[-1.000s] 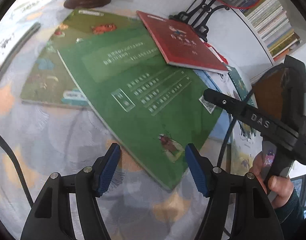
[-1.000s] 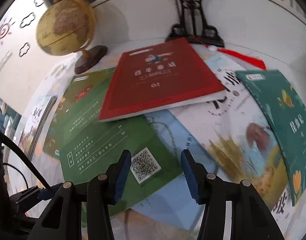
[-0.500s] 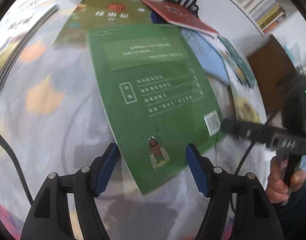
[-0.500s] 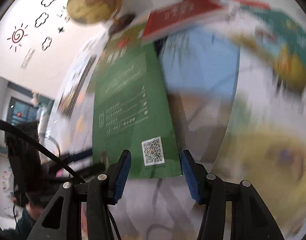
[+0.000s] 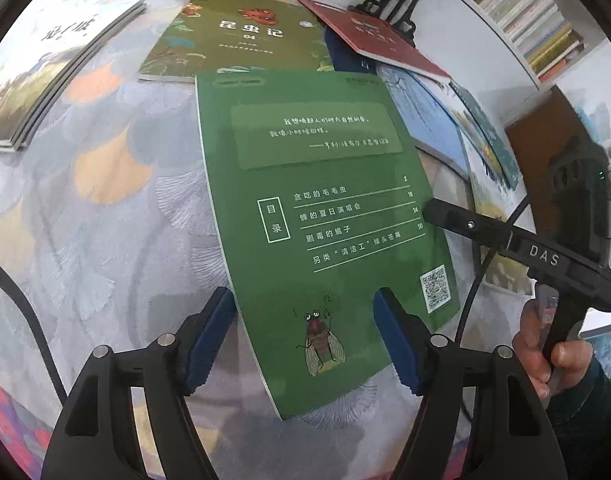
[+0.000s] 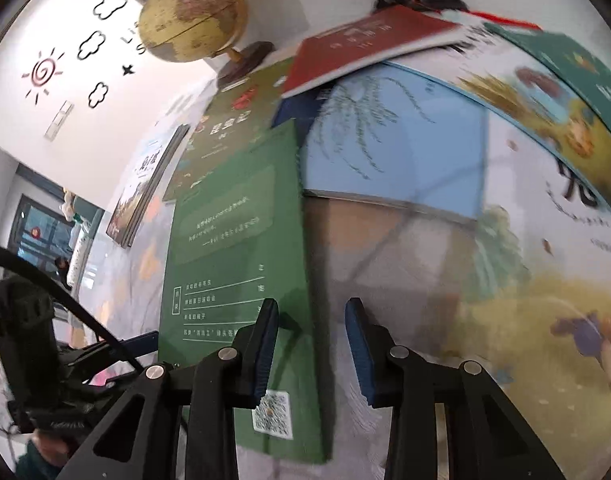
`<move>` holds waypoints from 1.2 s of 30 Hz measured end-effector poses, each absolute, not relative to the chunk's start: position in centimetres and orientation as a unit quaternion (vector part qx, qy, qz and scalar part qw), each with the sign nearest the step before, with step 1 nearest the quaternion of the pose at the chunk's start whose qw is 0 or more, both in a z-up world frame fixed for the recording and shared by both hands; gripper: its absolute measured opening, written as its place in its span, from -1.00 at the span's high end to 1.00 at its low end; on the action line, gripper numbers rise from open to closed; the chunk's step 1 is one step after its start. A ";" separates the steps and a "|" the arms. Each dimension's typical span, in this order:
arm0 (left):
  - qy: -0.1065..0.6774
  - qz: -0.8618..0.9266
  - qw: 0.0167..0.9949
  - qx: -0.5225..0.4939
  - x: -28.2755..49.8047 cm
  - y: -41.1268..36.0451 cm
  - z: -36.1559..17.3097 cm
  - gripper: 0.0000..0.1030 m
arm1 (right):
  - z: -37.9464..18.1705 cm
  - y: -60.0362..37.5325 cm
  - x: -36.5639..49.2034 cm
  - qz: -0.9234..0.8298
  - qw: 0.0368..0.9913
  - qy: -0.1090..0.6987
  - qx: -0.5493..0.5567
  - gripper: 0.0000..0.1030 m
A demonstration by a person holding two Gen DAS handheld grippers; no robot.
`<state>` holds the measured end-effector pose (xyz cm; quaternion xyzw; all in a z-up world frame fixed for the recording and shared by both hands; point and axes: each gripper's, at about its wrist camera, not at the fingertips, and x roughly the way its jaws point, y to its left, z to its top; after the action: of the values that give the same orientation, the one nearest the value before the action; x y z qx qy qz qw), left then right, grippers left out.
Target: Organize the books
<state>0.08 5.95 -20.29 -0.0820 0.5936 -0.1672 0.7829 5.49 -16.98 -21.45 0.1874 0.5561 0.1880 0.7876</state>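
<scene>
Patterned tablecloth everywhere, books scattered, and the green book lies flat, face-down. Left gripper straddles its near edge, jaws just widening, untouched. Right gripper has been narrowing over the book's right edge, not yet pinching. Next, probably: clamp and lift.

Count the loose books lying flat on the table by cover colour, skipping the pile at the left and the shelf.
Green: 2, bright green paperback book, olive green paperback book
Red: 1, red paperback book
Light blue: 1, light blue book
Teal: 1, teal book
White-and-yellow: 1, white-and-yellow picture book, possibly 2, blurred
Unclear, uncounted: dark blue patch
Total: at least 6
</scene>
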 end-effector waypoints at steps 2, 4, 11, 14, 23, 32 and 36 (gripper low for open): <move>0.596 -0.173 0.780 -0.083 0.2 5.7 -20.3 -0.56 | -21.5 -16.8 5.5 0.206 0.781 0.557 0.191 0.29; 0.597 -0.173 0.779 -0.080 0.1 5.5 -20.4 -0.60 | -21.4 -16.7 5.1 0.214 0.778 0.561 0.185 0.27; 0.598 -0.209 0.769 -0.088 -0.5 5.9 -20.3 -0.60 | -22.3 -20.7 2.9 0.276 0.691 0.563 0.361 0.27; 0.601 -0.245 0.753 -0.111 -0.6 6.2 -20.4 -0.60 | -22.6 -22.1 0.7 0.331 0.626 0.523 0.474 0.28; 0.605 -0.295 0.726 -0.142 -1.6 7.4 -20.4 -0.60 | -22.0 -19.1 0.3 0.245 0.663 0.553 0.440 0.27; 0.583 -0.337 0.722 -0.162 -3.4 9.5 -18.4 -0.60 | -11.5 -12.8 0.1 0.289 0.732 0.514 0.341 0.24; 0.578 -0.310 0.734 -0.178 -5.0 14.2 -17.7 -0.60 | -9.2 -6.4 0.8 0.333 0.731 0.510 0.308 0.24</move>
<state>-4.97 14.22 -17.70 -0.1781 0.5782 -0.3096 0.7335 0.85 -6.45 -9.17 0.3075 0.5102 0.3328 0.7310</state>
